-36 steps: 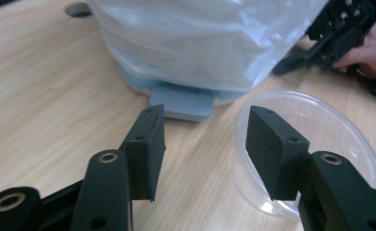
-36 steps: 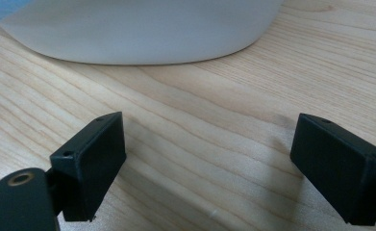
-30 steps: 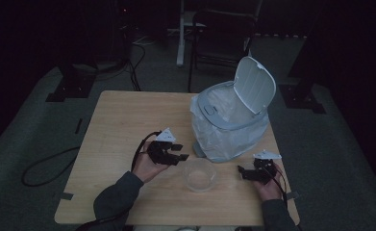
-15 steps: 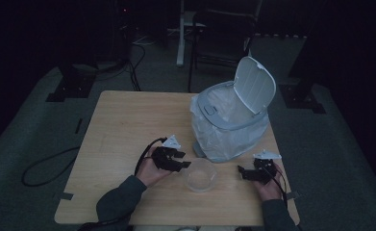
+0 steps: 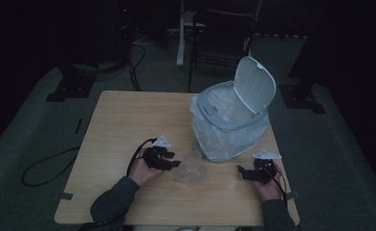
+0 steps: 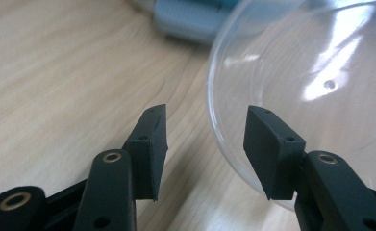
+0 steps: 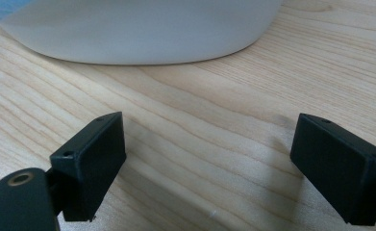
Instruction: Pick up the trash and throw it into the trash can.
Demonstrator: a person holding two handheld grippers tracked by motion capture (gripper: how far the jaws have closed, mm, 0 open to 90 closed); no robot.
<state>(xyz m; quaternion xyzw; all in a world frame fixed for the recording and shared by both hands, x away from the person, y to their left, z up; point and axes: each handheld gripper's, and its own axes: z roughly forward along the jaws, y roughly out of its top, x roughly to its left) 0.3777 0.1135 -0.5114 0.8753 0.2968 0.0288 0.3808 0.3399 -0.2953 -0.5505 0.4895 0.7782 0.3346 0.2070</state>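
A clear plastic bowl (image 5: 189,168) lies on the wooden table (image 5: 123,125) in front of a white bin (image 5: 231,120). The bin has a plastic liner and its lid stands open. My left gripper (image 5: 173,163) is open at the bowl's left side. In the left gripper view the bowl (image 6: 320,72) has its rim running between the jaws of the left gripper (image 6: 206,144), one jaw outside and one over the inside. My right gripper (image 5: 241,172) rests open to the bowl's right. In its own view the right gripper (image 7: 207,163) has bare wood between its jaws and the bin's base (image 7: 142,29) just ahead.
A pale blue part of the bin's foot (image 6: 195,24) lies beyond the bowl. Behind the table stand a dark chair (image 5: 219,33) and stands on the floor, with a cable (image 5: 46,163) looping at the left. The table's left half is bare wood.
My left gripper has slid right along the table until its jaws straddle the bowl's rim. The right gripper and the bin have stayed where they were.
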